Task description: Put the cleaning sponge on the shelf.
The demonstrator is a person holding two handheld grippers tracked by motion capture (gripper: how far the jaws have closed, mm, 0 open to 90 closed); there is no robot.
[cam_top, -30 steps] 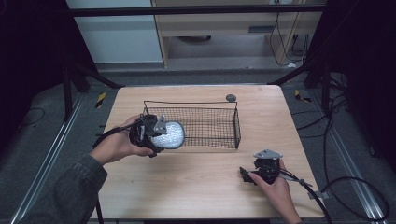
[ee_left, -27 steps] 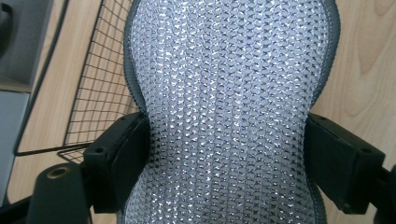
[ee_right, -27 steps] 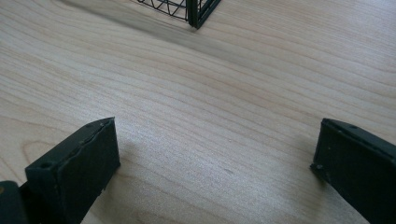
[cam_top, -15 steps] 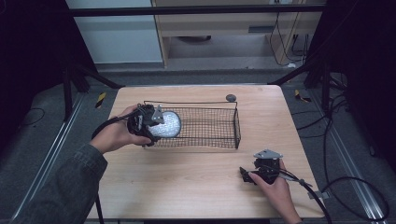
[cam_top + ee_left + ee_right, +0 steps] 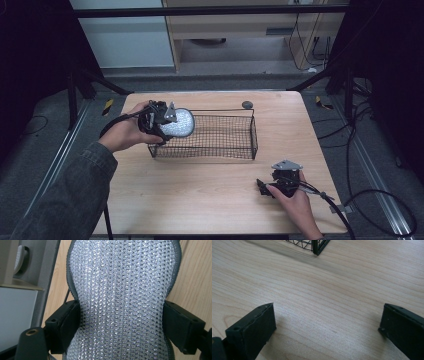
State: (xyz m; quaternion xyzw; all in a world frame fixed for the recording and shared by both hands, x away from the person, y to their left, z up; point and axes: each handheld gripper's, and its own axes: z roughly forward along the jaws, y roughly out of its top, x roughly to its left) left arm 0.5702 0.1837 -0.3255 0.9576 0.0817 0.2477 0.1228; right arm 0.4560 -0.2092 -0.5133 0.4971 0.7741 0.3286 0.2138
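A silvery mesh-covered pad [image 5: 179,122] [image 5: 122,297] is pinched at its waist between the black jaws of my left gripper [image 5: 167,122] [image 5: 121,322], which is shut on it. In the high view the pad hangs over the left end of the black wire basket [image 5: 252,131], above its rim. My right gripper [image 5: 264,187] [image 5: 327,327] rests low over the wooden table [image 5: 200,190] at the front right. Its jaws stand wide open with bare wood between them. A basket corner [image 5: 317,247] shows at the top of the right gripper view.
A small dark round object [image 5: 247,104] lies on the table just behind the basket's far right corner. Cables trail from both grippers. Dark frame legs and floor rails flank the table, and a cabinet stands beyond its far edge.
My left hand has carried the silvery pad up and toward the far side, from beside the basket's front left corner to over its left end. The right hand has stayed put.
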